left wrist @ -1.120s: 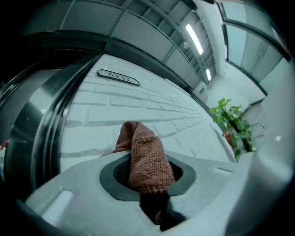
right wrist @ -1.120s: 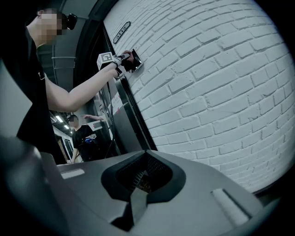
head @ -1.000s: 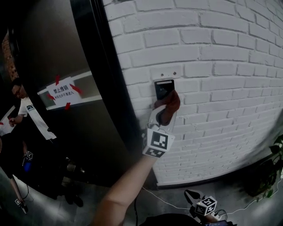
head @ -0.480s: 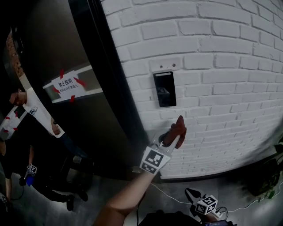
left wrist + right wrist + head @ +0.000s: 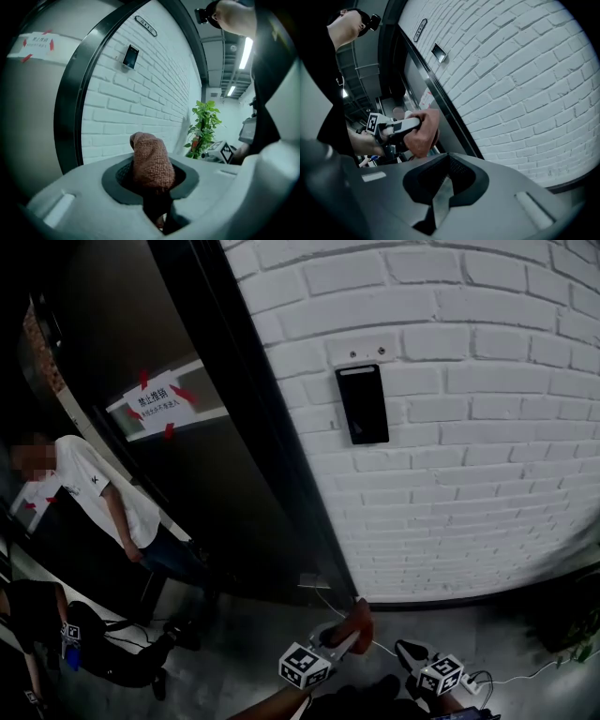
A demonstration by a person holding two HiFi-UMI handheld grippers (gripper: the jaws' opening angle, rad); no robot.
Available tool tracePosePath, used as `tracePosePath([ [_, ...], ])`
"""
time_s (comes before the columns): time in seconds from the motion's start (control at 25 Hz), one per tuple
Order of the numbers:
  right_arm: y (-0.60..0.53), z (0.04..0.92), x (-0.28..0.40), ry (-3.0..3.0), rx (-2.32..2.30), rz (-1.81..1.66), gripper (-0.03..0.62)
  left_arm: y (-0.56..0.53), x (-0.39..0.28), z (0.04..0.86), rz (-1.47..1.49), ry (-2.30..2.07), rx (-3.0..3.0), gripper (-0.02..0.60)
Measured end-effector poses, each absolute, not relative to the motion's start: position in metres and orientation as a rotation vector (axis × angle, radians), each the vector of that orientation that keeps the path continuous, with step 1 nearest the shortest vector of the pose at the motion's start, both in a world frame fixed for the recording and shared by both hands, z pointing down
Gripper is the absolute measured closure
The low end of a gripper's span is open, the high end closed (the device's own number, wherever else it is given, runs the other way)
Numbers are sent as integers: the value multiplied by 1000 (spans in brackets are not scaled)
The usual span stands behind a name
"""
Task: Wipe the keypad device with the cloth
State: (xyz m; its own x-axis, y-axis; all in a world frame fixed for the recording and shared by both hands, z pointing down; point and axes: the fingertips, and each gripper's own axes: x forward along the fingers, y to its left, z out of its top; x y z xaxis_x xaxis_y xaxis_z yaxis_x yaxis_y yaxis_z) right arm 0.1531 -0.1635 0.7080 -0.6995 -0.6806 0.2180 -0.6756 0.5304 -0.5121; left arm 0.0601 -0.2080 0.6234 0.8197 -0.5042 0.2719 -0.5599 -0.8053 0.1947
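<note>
Down low by the floor, the left gripper has its fingers squeezed tight on a brown cloth, whose lump sticks out past them. The cloth looks soft, light and floppy, so its bottom end seems a good place to hold. The right gripper has its fingers close together, holding nothing. Far up on the white brick wall, well away, the keypad device stands tall, flat, hard-looking and smooth.

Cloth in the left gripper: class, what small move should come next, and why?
Probably raise the left gripper toward the keypad device: it is shut on the cloth but hangs low, well below the device on the brick wall.
</note>
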Motion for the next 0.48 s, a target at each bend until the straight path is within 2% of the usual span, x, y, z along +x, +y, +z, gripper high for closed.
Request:
tracePosePath([
  [0.32,-130,702,121,2842,-1220,-862,592,-163,38,647,188,-745,2691,505],
  [0.48,-97,696,101,2868,-1251,-834,592,-119,7,662,186,-738,2647,505],
])
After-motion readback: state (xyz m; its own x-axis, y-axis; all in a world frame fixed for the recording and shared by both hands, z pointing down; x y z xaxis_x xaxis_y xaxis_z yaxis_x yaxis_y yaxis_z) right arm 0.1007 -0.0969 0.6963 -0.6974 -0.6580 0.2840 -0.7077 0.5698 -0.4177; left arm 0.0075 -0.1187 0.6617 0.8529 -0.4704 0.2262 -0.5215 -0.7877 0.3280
